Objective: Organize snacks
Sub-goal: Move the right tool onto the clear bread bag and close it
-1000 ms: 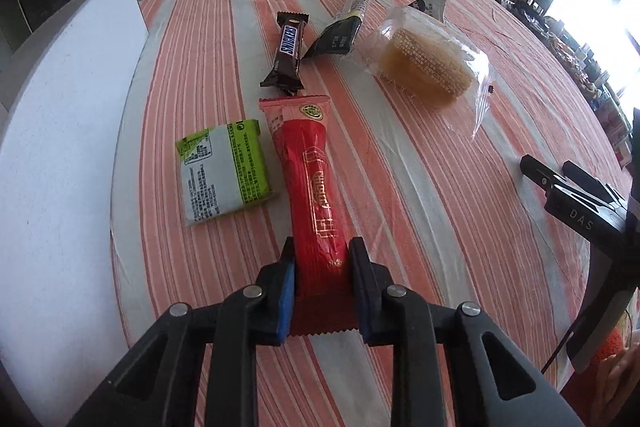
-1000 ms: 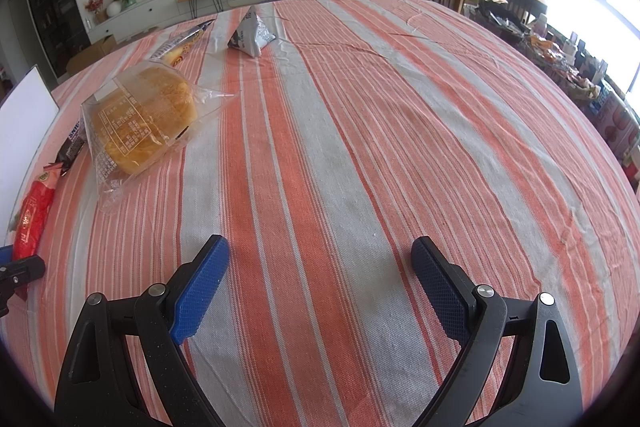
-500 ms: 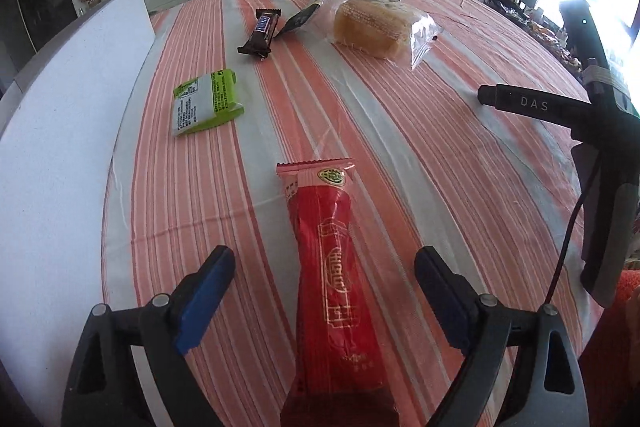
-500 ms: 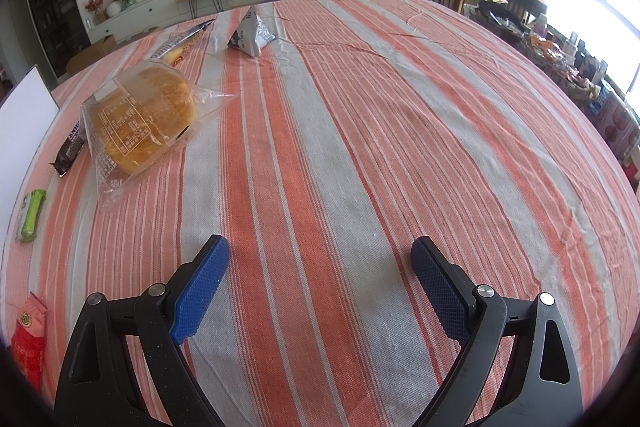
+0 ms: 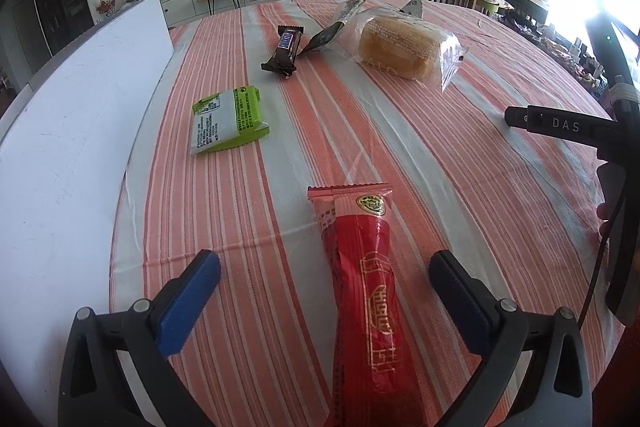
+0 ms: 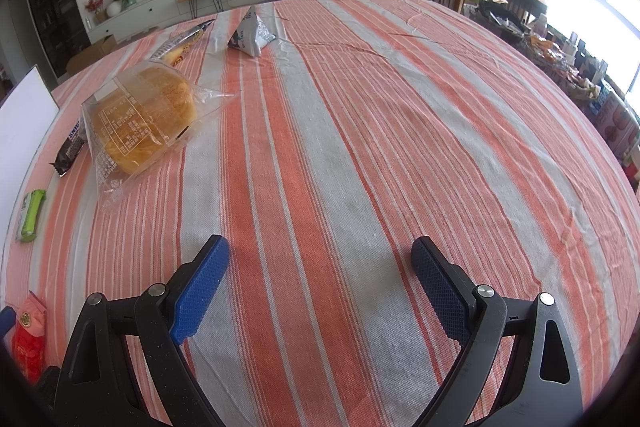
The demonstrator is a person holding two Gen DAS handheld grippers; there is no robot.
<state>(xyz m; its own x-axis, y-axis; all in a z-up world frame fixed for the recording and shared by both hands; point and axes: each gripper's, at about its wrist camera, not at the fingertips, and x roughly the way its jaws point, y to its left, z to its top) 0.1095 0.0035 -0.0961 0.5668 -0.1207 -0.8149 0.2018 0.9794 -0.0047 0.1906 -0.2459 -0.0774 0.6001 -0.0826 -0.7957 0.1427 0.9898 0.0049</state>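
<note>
On right gripper (image 5: 560, 125), white "DAS" lettering.

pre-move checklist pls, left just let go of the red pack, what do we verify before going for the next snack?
1. Left hand-held gripper clear of the red pack: ok. Jaws opening, pads apart from the wrapper, pack lying flat on the striped tablecloth between them.
2. Right hand-held gripper free: ok. Open, nothing between its fingers.
3. Green pack reachable: ok. Lies alone, flat, beside the white board.
4. Chocolate bar clear for grasp: cannot tell. The dark long packet ends very close to it.
5. Bagged bread clear: not ok. Its bag overlaps the dark long packet.
6. Triangular pouch: ok, stands apart.
</note>
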